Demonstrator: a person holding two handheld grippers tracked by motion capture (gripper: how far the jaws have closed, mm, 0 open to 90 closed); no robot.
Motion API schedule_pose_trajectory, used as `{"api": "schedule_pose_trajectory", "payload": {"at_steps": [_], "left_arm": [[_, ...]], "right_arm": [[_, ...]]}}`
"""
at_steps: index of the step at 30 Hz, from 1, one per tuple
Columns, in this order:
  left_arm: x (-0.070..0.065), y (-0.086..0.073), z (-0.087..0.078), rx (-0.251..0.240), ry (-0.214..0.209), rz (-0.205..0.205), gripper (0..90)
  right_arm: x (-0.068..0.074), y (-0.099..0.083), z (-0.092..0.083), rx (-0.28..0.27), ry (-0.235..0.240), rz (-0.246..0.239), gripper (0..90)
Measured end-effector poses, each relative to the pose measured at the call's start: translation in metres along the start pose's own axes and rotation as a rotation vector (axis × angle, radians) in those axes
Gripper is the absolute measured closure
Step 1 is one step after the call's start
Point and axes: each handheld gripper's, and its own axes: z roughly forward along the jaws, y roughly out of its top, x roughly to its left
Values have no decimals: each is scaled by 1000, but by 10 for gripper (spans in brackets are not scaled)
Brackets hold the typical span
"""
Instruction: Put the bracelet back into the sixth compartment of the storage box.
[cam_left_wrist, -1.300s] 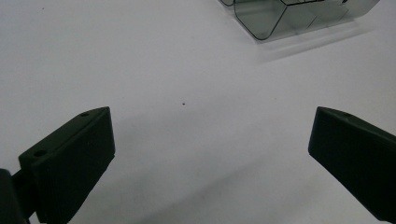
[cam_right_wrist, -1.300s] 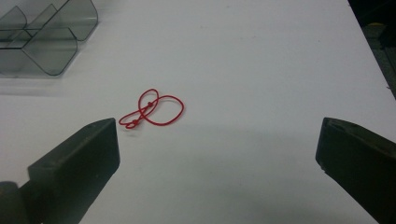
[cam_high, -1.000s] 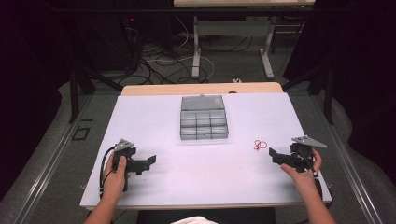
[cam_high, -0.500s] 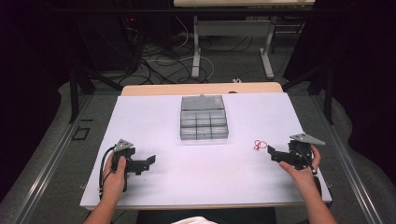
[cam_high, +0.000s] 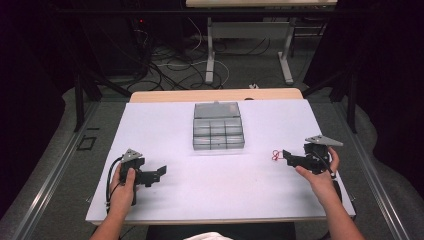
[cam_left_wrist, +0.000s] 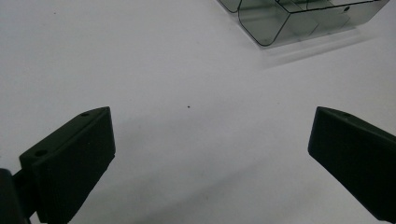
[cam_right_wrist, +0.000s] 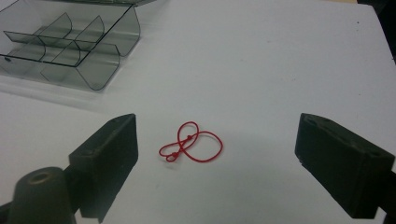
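A thin red loop of string (cam_right_wrist: 190, 145) lies twisted on the white table, seen small in the high view (cam_high: 275, 155) just left of my right gripper (cam_high: 287, 158). That gripper (cam_right_wrist: 219, 168) is open, its jaws wide on either side of the string and a little short of it. A clear smoky compartment box (cam_high: 218, 126) sits at the table's middle, its lid open toward the back; its corner shows in both gripper views (cam_right_wrist: 70, 44) (cam_left_wrist: 299, 18). My left gripper (cam_high: 159, 173) rests at the front left, open (cam_left_wrist: 210, 154) over bare table.
The white table (cam_high: 210, 185) has wide bare room at front between the hands. Behind it stands a wooden edge (cam_high: 215, 95), then a floor with cables (cam_high: 165, 60) and desk legs (cam_high: 210, 50). Dark surroundings flank both sides.
My right gripper has shifted slightly left toward the red string. The left gripper has stayed put.
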Motion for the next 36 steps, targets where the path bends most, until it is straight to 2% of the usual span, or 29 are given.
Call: {"api": "schedule_pose_trajectory", "payload": {"at_steps": [9,17,22,27,29,36], "left_arm": [[-1,2,0,-24,-9,7,6],[-4,3,1,-49,6,17,5],[-6,4,2,-53,-2,28,5],[-8,3,4,-58,-13,55,5],[-8,3,4,-64,0,57,5],[-7,3,4,-41,-14,59,7]], "right_arm": [[4,13,13,25,13,-14,154],[7,19,25,22,25,-6,161],[5,23,32,19,33,0,172],[3,23,38,26,32,0,190],[3,22,40,28,28,-7,210],[1,16,47,32,32,-2,279]]}}
